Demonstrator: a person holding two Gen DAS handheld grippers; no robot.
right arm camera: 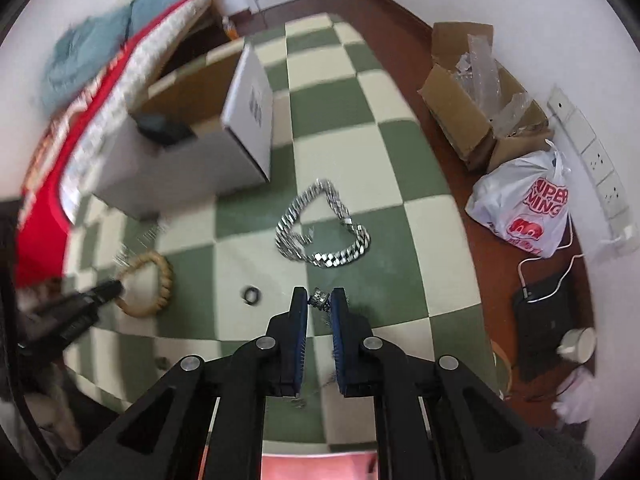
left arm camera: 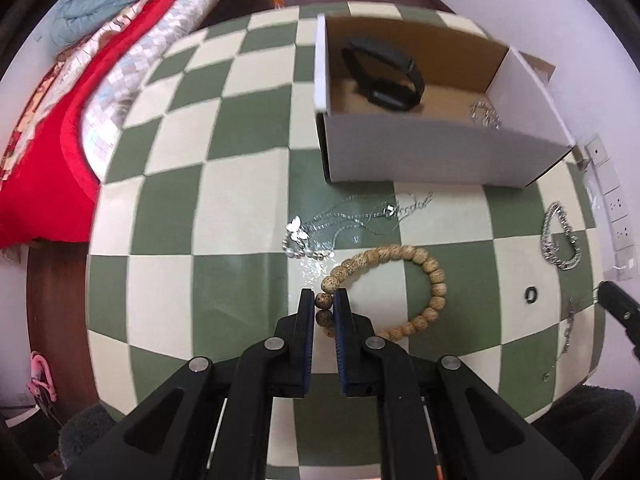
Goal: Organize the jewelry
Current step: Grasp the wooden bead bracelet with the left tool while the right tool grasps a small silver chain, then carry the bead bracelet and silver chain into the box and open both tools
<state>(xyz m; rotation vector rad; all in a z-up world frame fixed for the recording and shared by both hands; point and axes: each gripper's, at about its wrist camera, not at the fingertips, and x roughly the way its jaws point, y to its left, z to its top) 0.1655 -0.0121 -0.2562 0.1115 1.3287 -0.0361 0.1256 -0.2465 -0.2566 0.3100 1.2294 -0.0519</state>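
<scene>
Beads sit pinched in the left gripper [left arm camera: 323,300], closed on the dark end of one tan wooden bead bracelet [left arm camera: 404,280] whose loop lies on the green-and-cream checkered counter [left arm camera: 240,216], stretching right. The right gripper [right arm camera: 319,300] is closed on a small silver chain piece [right arm camera: 320,299]; its dangling end is blurred. One small black ring [right arm camera: 251,294] lies between the two grippers. Beyond lie one chunky silver link chain [right arm camera: 322,228] and thin tangled silver necklaces [left arm camera: 352,220], their count unclear. Farthest, an open white cardboard box [left arm camera: 420,156] holds one black wristband [left arm camera: 384,76] and a silver piece [left arm camera: 486,114], half hidden by the wall.
</scene>
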